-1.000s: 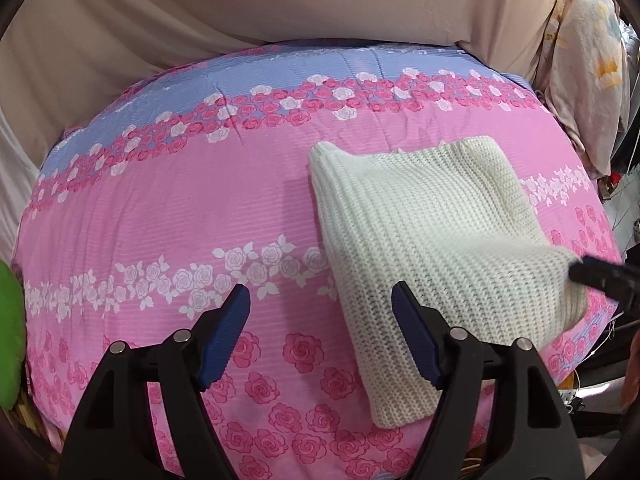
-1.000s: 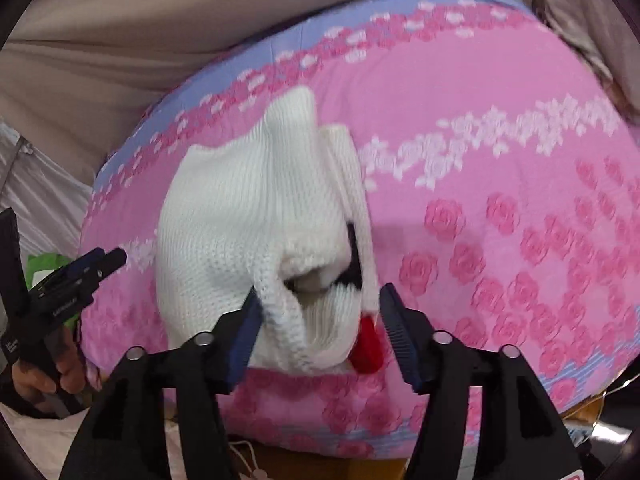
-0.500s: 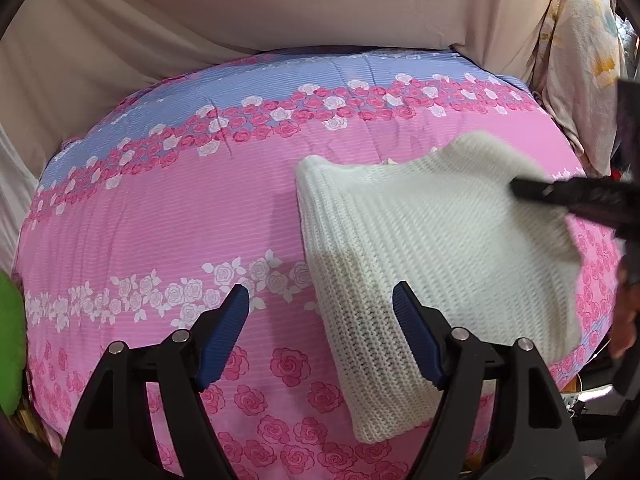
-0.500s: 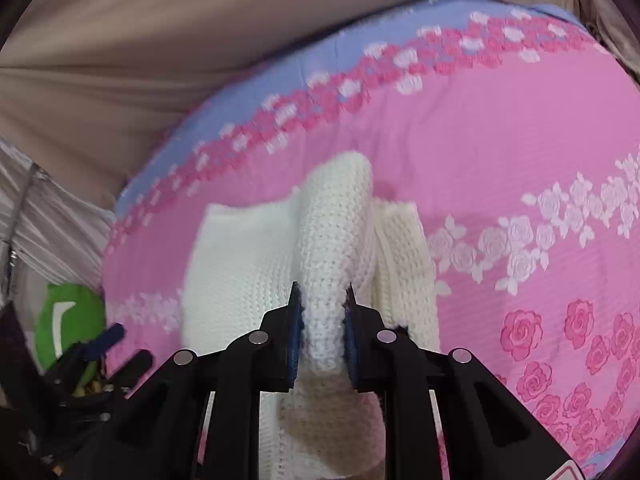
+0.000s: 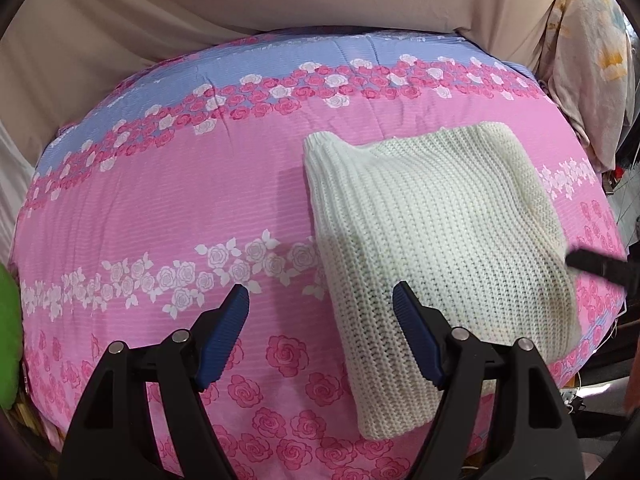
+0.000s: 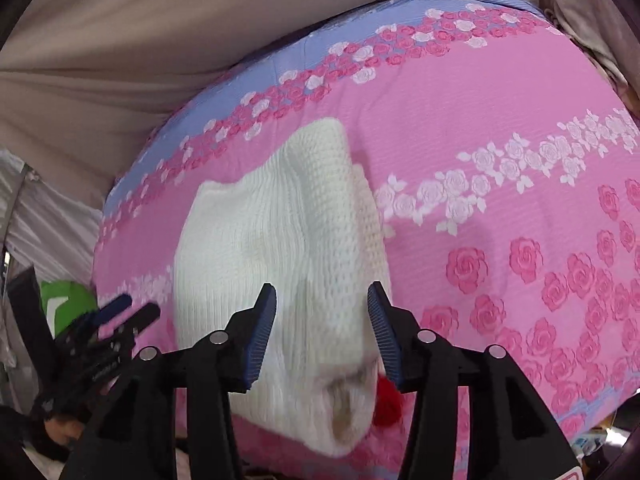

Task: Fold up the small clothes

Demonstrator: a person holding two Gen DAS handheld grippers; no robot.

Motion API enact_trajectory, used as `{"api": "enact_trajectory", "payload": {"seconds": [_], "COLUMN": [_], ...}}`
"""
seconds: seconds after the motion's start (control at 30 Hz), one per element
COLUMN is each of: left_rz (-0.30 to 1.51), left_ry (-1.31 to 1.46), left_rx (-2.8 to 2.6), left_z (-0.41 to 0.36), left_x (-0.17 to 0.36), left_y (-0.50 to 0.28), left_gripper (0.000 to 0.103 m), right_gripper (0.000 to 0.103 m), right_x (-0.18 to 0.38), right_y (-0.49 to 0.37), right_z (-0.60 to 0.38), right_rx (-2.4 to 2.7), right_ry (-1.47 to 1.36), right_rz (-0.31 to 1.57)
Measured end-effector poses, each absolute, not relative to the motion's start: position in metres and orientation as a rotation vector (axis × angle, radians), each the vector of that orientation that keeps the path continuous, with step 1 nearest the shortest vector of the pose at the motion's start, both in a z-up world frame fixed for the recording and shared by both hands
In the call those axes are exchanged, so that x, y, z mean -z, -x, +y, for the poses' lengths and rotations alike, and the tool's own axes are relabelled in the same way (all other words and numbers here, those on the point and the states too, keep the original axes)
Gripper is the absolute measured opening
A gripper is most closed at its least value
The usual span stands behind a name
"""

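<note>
A folded cream knitted sweater (image 5: 436, 248) lies on the pink rose-print bedspread (image 5: 160, 208), right of centre in the left wrist view. My left gripper (image 5: 320, 336) is open and empty, hovering above the bedspread at the sweater's left edge. In the right wrist view the sweater (image 6: 280, 240) lies directly ahead, with a red bit (image 6: 386, 402) at its near end. My right gripper (image 6: 322, 332) is open just above the sweater's near end, holding nothing. Its dark tip (image 5: 596, 266) shows at the right edge of the left wrist view.
A beige cloth backdrop (image 5: 240, 4) hangs behind the bed. A floral fabric (image 5: 588, 60) hangs at the right. A green object (image 5: 8, 340) sits past the bed's left edge. The left gripper (image 6: 108, 324) shows at the right wrist view's lower left.
My right gripper was shut on a raised fold of the sweater half a second ago; now it is open and the sweater lies flat. The left gripper stayed open and nearly still.
</note>
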State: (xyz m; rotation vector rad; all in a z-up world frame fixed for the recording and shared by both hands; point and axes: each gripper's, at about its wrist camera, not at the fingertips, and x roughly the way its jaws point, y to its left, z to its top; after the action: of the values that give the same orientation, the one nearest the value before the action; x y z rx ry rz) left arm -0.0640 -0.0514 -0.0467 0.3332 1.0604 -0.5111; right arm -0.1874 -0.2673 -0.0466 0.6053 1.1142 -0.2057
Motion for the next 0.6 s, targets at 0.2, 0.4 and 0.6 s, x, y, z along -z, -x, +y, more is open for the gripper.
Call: {"api": "enact_trajectory", "payload": {"seconds": [0.2, 0.4, 0.6], "left_rz": [1.097, 1.092, 1.101], "left_ry": [-0.319, -0.351, -0.326], "left_rx": [0.516, 0.549, 0.544], "left_z": [-0.058, -0.069, -0.064], "left_x": [0.054, 0.056, 0.058], "left_y": [0.063, 0.069, 0.064], "left_gripper": [0.072, 0.072, 0.072], "right_gripper": [0.013, 0.01, 0.014], "right_x": [0.08, 0.058, 0.094], "right_y": [0.201, 0.215, 0.224], "right_z": [-0.253, -0.257, -0.265], "right_rx": [0.175, 0.179, 0.194], "right_ry": [-0.601, -0.585, -0.688], "right_rz": [1.165, 1.109, 1.189]}}
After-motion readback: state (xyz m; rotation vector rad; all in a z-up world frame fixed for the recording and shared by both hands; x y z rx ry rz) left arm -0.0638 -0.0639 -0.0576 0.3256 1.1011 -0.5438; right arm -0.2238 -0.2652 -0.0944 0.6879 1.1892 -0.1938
